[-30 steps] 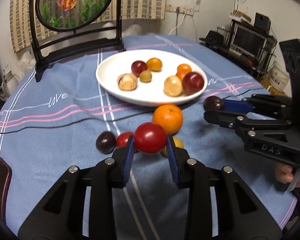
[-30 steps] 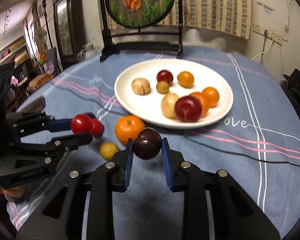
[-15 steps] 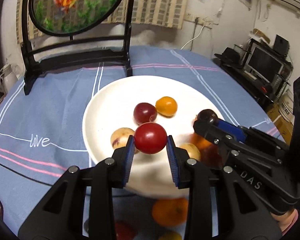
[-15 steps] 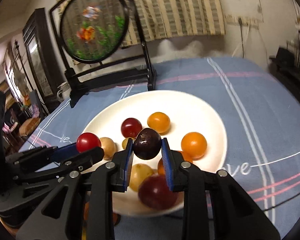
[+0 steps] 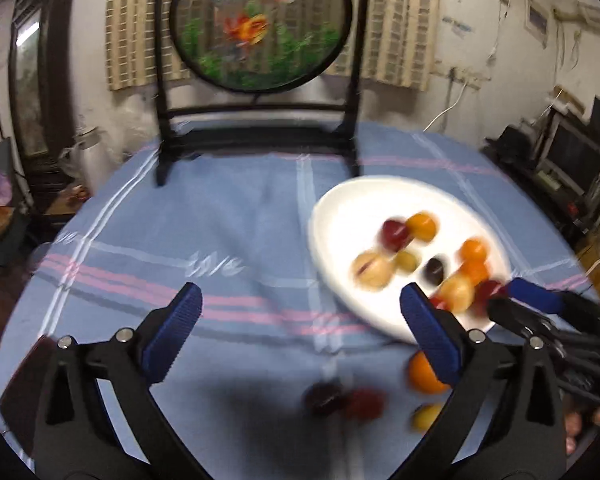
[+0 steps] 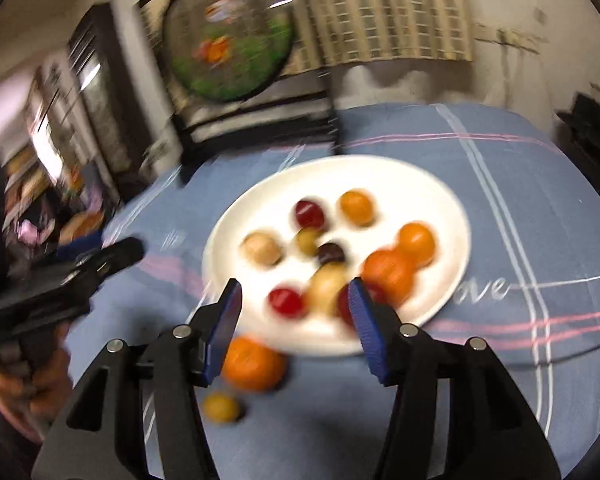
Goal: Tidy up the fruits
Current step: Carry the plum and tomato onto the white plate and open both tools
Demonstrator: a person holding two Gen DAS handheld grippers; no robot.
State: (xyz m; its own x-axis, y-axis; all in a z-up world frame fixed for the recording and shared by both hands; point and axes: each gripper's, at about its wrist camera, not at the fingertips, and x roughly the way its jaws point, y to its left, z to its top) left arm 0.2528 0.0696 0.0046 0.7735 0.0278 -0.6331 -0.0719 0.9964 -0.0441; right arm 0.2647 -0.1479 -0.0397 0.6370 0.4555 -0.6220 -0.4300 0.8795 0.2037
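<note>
Both tools spread, empty: left tool (image 5: 300,316), right tool (image 6: 294,312). Loose orange (image 6: 254,364) off plate (image 6: 452,208) near edge, just below right tool; right nearer.

One plate (image 6: 452,208), ten fruits on it (image 6: 356,207).

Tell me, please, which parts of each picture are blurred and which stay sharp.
Left wrist view: the fruits on the white plate are smeared, while the left gripper stays sharp. Right wrist view: heavier blur over the round fish screen; the right gripper is crisp.
</note>
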